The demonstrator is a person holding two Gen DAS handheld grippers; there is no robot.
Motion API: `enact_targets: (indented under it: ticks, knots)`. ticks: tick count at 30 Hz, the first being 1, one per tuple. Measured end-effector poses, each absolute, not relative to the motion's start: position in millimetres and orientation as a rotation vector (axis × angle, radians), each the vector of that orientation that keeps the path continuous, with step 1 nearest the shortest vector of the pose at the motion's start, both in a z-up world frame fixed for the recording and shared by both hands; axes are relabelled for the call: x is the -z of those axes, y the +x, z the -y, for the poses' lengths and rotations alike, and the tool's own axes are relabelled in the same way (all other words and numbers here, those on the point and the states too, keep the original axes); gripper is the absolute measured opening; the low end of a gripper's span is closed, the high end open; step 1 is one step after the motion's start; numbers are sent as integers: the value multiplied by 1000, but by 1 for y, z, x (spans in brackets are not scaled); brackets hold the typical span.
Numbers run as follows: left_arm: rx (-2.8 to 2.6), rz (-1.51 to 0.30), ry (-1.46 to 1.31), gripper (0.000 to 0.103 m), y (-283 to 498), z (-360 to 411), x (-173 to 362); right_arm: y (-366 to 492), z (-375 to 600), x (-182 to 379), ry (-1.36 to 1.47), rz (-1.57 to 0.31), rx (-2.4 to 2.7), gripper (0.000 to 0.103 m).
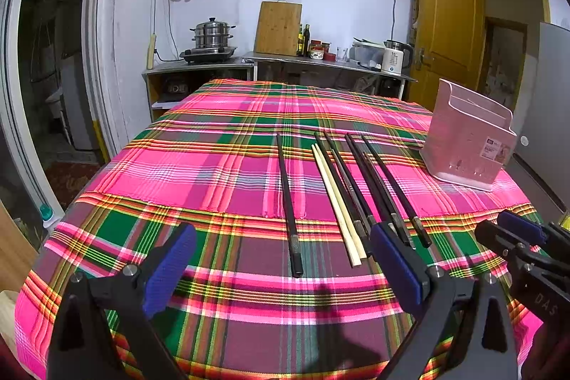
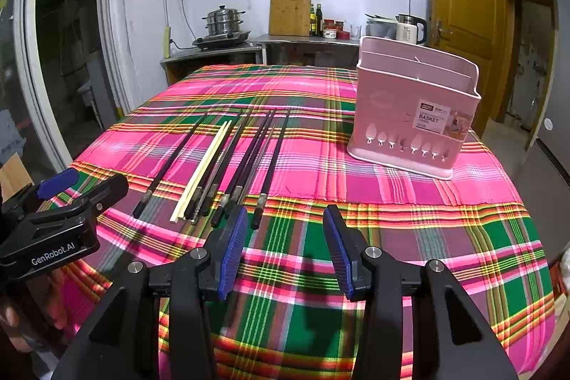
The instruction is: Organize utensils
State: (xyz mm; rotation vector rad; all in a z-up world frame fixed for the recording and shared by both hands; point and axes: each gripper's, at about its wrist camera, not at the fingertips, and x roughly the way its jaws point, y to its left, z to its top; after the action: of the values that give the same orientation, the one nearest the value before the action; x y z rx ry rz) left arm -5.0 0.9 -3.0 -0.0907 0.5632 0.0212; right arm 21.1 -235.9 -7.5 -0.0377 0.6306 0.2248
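Several black chopsticks and a pale wooden pair lie side by side on the plaid tablecloth. One black chopstick lies apart to their left. My left gripper hovers open just before their near ends, holding nothing. A pink utensil basket stands empty at the right. In the right wrist view my right gripper is open and empty, to the right of the black chopsticks and pale pair. The basket stands ahead of it, to the right.
At the back, a counter holds a steamer pot, cutting board, bottles and a kettle. A yellow door stands open at the right. The other gripper shows at each view's edge. A hand holds the left one.
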Motion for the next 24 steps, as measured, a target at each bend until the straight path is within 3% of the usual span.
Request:
enact_targets:
  ticks: [24]
  knots:
    - [-21, -564, -86, 100, -7, 1, 4, 22, 237, 8, -38, -633, -221, 45]
